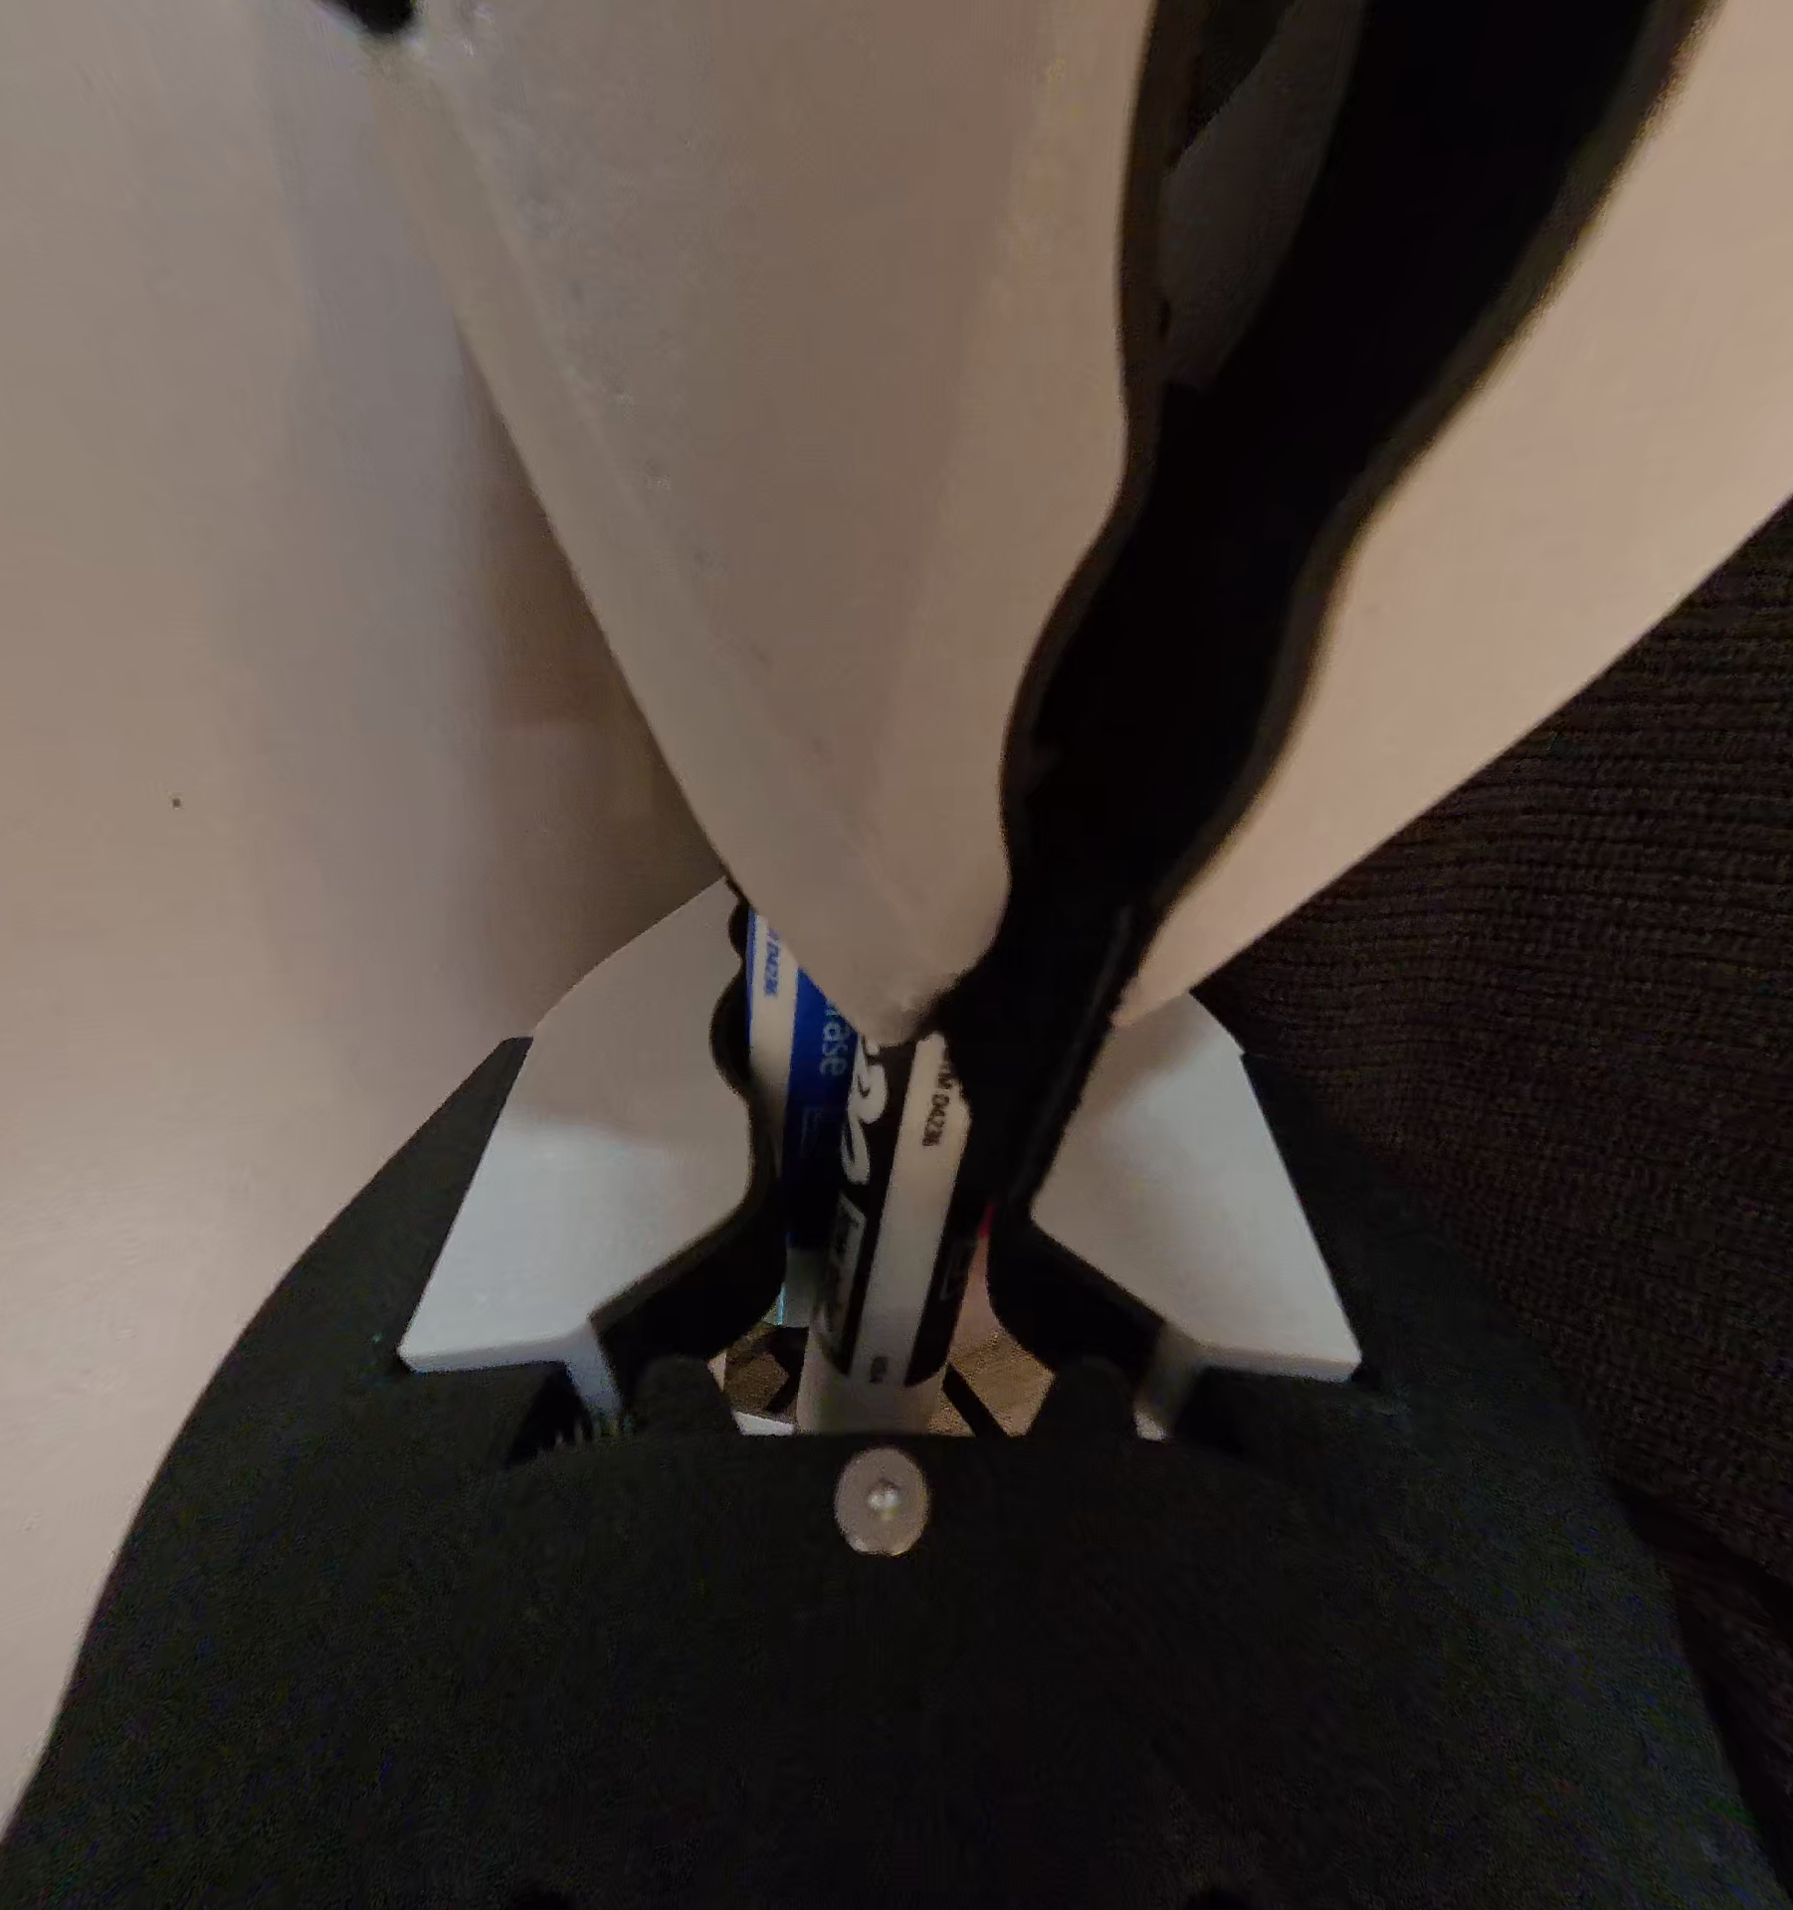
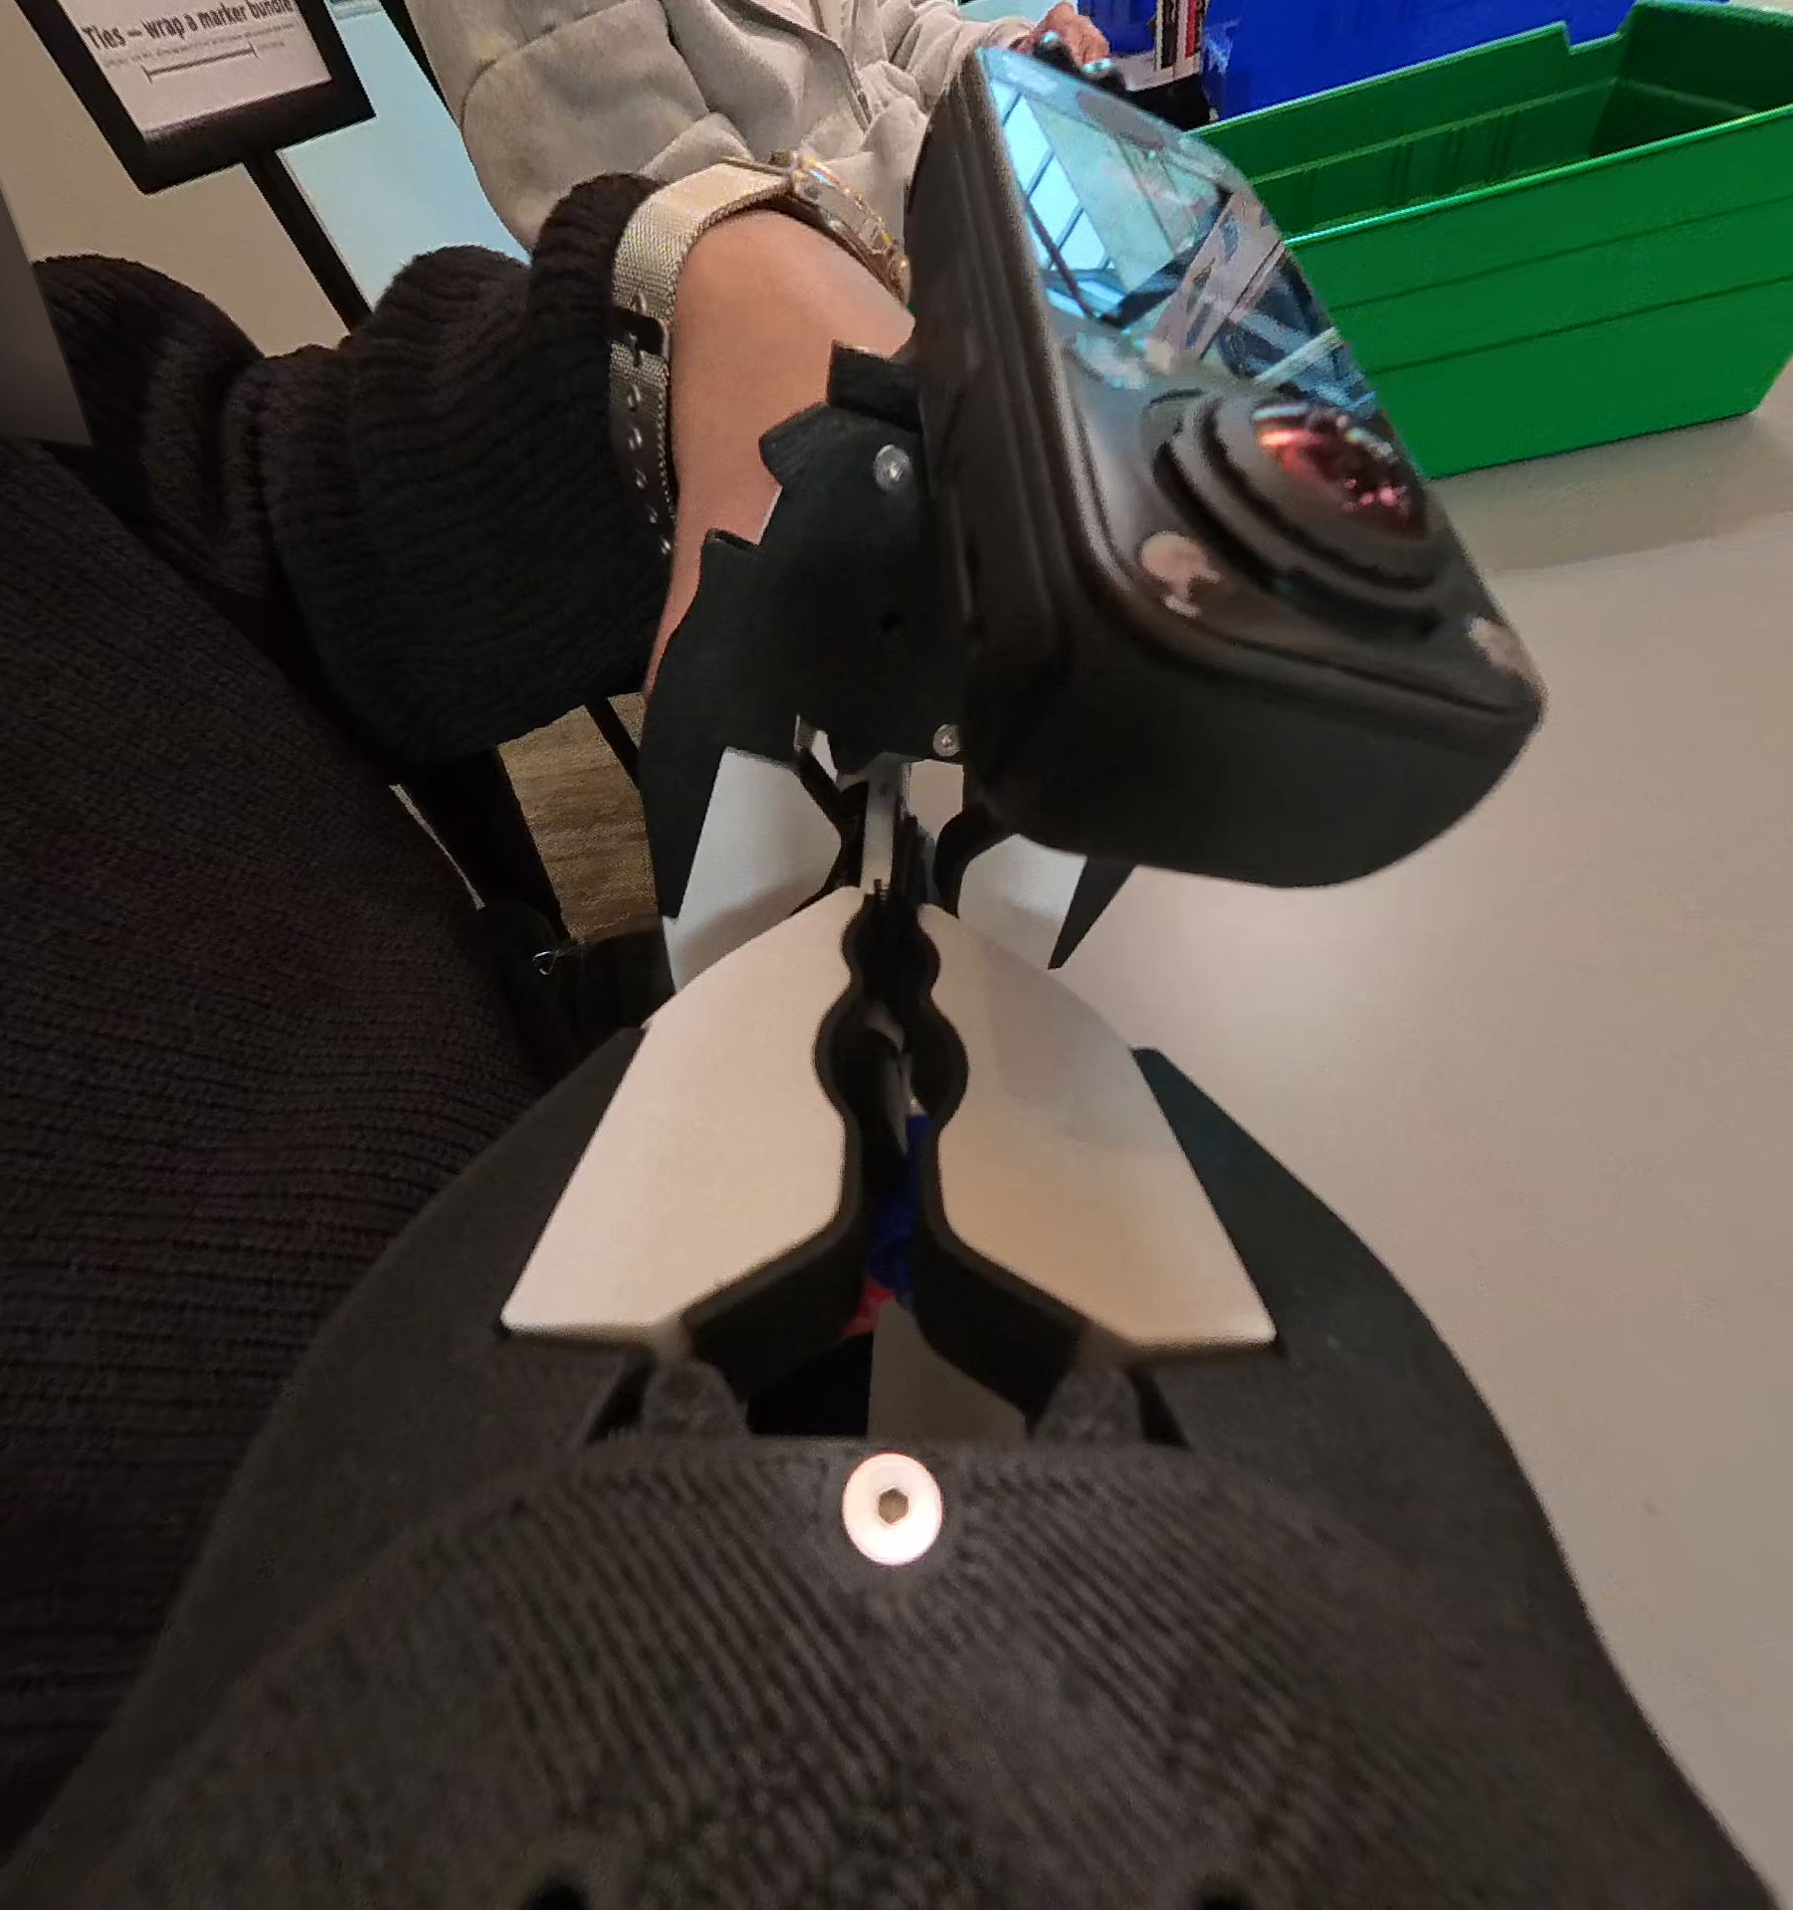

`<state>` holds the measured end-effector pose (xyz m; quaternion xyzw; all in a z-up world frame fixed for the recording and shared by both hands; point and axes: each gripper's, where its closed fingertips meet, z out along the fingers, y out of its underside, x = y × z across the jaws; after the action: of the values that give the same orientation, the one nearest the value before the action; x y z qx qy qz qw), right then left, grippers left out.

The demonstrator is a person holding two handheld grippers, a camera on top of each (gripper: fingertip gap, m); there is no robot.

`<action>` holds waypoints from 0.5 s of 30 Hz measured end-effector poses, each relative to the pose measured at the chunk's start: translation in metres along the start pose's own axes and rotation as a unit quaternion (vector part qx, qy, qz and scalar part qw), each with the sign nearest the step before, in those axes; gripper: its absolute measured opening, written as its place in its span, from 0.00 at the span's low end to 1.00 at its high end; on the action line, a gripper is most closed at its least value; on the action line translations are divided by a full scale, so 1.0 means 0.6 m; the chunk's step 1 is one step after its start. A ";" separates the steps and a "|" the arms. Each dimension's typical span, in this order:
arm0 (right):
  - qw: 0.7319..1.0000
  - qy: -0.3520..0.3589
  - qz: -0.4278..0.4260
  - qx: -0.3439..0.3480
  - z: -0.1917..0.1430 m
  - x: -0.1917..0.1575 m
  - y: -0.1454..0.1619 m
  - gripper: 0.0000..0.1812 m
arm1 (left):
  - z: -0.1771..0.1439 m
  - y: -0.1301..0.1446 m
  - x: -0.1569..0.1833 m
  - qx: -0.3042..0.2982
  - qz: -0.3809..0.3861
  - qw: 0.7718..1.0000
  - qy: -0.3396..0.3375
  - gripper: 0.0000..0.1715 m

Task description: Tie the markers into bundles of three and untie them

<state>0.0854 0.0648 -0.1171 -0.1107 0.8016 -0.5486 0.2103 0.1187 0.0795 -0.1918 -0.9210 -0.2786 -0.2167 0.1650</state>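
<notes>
Both grippers clamp a bundle of markers between them, close above a pale table.

The left gripper (image 1: 872, 1116) is closed narrow on the markers (image 1: 872, 1189), white barrels with blue and black bands. The right gripper (image 2: 887, 930) meets it nose to nose, closed on the same bundle. A green bin (image 2: 1595, 258) sits well beyond on the table (image 2: 1492, 1137).
</notes>
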 end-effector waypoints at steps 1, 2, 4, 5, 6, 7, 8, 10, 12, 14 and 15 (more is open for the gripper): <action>1.000 0.002 -0.002 0.001 -0.001 0.000 0.000 0.02 | 0.000 -0.001 0.000 -0.001 0.003 1.000 -0.003 0.28; 1.000 0.005 -0.006 0.000 -0.002 -0.001 0.000 0.02 | 0.000 -0.002 -0.001 -0.002 0.008 1.000 -0.007 0.28; 1.000 0.006 -0.005 0.000 -0.006 -0.001 -0.001 0.02 | -0.001 -0.004 -0.001 -0.003 0.012 1.000 -0.010 0.27; 1.000 0.009 0.000 0.005 -0.008 0.000 -0.002 0.02 | -0.002 -0.006 -0.002 -0.001 0.013 1.000 -0.012 0.27; 1.000 0.013 0.001 0.012 -0.009 0.002 -0.004 0.03 | -0.002 -0.008 -0.001 0.000 0.014 1.000 -0.011 0.27; 1.000 0.018 0.001 0.017 -0.011 0.003 -0.005 0.04 | -0.002 -0.008 0.000 -0.001 0.013 1.000 -0.007 0.27; 1.000 0.025 -0.002 0.017 -0.011 0.004 -0.005 0.05 | -0.001 -0.007 -0.002 -0.004 0.012 1.000 -0.008 0.26; 0.999 0.040 -0.006 0.021 -0.014 0.008 -0.007 0.07 | 0.001 -0.007 -0.004 -0.007 0.010 1.000 -0.009 0.26; 0.998 0.051 -0.004 0.027 -0.018 0.012 -0.011 0.18 | 0.003 -0.006 -0.006 -0.010 0.009 1.000 -0.009 0.26; 0.999 0.049 0.003 0.023 -0.024 0.014 -0.009 0.22 | 0.004 -0.005 -0.008 -0.011 0.007 1.000 -0.008 0.26; 0.999 0.047 0.011 0.019 -0.027 0.015 -0.005 0.23 | 0.004 -0.005 -0.009 -0.011 0.006 1.000 -0.009 0.26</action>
<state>0.0698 0.0734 -0.1112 -0.0724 0.8012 -0.5658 0.1805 0.1137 0.0803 -0.1959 -0.9261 -0.2724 -0.2107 0.1539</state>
